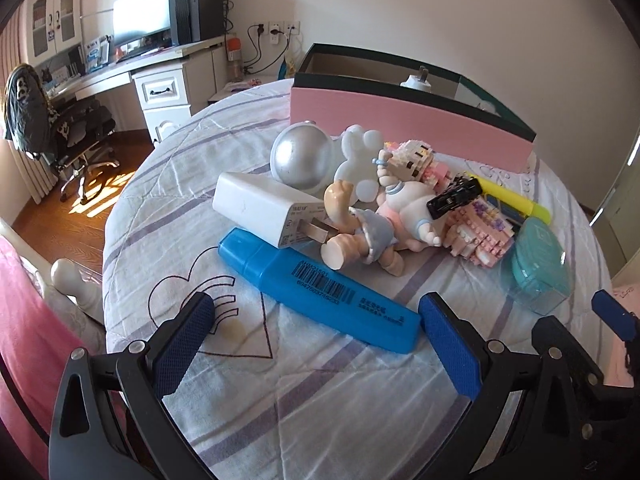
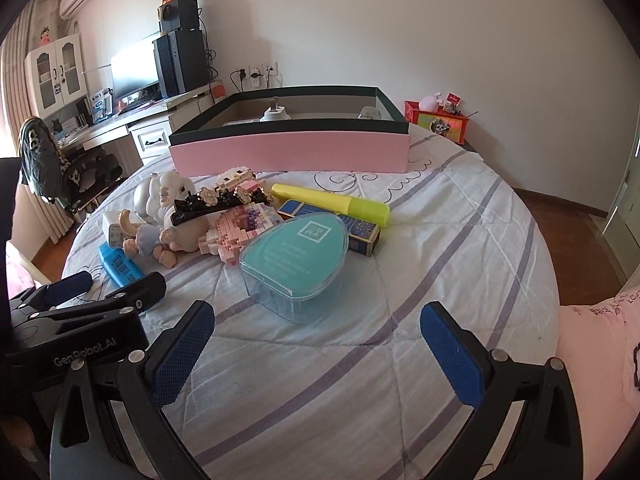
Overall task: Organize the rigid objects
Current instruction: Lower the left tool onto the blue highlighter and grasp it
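Nearby, glossy blue highlighter (image 1: 320, 294) touches boxy charger (image 1: 269, 209).

Heaped on the bed (image 2: 440, 264) just before the box (image 2: 288, 152): charger (image 1: 260, 204) on the marker (image 1: 320, 292) at left, doll (image 1: 360, 232) against it, helmet figure (image 1: 304, 156) behind. Further right, brick models (image 2: 240, 228) under a hair clip (image 2: 212, 202), with a highlighter (image 2: 332, 202) and small tin (image 2: 360, 232) behind a lidded case (image 2: 296, 252) nearest the right edge of the heap. Inside the box, a second charger (image 2: 275, 114) standing at the back.
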`<state>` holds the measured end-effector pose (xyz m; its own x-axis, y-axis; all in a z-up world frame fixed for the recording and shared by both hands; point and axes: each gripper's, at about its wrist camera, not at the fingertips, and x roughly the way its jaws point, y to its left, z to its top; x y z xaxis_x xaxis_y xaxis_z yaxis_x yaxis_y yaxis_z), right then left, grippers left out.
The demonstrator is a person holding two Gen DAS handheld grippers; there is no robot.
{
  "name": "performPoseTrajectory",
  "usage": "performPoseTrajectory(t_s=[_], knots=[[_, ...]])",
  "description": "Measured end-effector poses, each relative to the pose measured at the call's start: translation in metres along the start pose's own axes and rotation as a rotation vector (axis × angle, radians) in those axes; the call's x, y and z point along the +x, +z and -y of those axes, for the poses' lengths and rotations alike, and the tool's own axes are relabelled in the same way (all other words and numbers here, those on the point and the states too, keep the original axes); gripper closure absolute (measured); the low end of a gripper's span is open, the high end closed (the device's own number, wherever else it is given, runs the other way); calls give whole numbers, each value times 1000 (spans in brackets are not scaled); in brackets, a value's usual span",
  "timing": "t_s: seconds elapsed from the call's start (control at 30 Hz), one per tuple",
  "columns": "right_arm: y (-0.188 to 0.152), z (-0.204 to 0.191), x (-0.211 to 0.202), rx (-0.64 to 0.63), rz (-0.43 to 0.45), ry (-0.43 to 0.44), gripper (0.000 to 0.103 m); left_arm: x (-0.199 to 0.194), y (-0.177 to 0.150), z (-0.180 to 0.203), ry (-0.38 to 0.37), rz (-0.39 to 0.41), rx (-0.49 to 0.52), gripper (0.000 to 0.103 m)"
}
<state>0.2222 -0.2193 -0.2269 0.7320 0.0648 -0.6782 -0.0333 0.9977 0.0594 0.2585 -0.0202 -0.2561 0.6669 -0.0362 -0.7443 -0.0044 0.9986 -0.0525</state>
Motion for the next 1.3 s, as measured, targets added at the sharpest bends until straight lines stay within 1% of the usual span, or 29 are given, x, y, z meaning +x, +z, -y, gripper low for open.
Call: performPoseTrajectory(t_s=[0.1,0.2,0.27,0.37,0.47,0.5,0.6,0.63,0.67,0.73,0.8,0.83,0.87,0.97,1.1,1.23,1.27,1.3], knots=[[-1,0,3,1,-5,1,0,0,-1,-2,3,7,29,0],[0,-3,2,-1,-6,3,0,-5,-4,-11,-1,6,36,0],[0,-4,1,-4,-3,2,0,-9,-7,-18,10,9,50,0],[0,-5,1,-3,-5,4,0,-15,-9,-33,35,17,15,0],[0,-7,1,-6,-6,7,0,-14,-7,-43,16,9,-32,0],[-1,-7,1,-8,-6,9,0,-12,-5,-41,22,6,-32,0],[-1,-7,2,-9,-9,8,0,-7,-2,-33,24,28,-10,0],[-1,-7,2,-9,-10,6,0,-5,0,-30,29,30,-2,5],[-1,-6,1,-9,-9,4,0,-4,1,-28,28,45,10,18],[-1,-5,0,-6,-7,1,0,-3,2,-25,34,56,38,34],[0,-3,0,2,1,-1,0,-6,0,-27,26,68,41,45],[1,-2,0,4,4,2,0,-8,-1,-29,19,74,35,53],[2,-2,0,5,7,4,0,-10,-1,-31,13,74,31,57],[7,-4,2,-2,19,14,0,-18,-4,-36,-11,74,17,66],[16,-6,10,-5,33,2,0,-26,-12,-37,-55,72,50,68],[22,-5,25,17,-9,21,0,-31,-19,-35,-88,72,75,68],[23,-4,27,17,-20,36,1,-32,-20,-35,-95,70,79,68],[23,-3,28,16,-22,51,8,-32,-21,-34,-99,70,84,68]])
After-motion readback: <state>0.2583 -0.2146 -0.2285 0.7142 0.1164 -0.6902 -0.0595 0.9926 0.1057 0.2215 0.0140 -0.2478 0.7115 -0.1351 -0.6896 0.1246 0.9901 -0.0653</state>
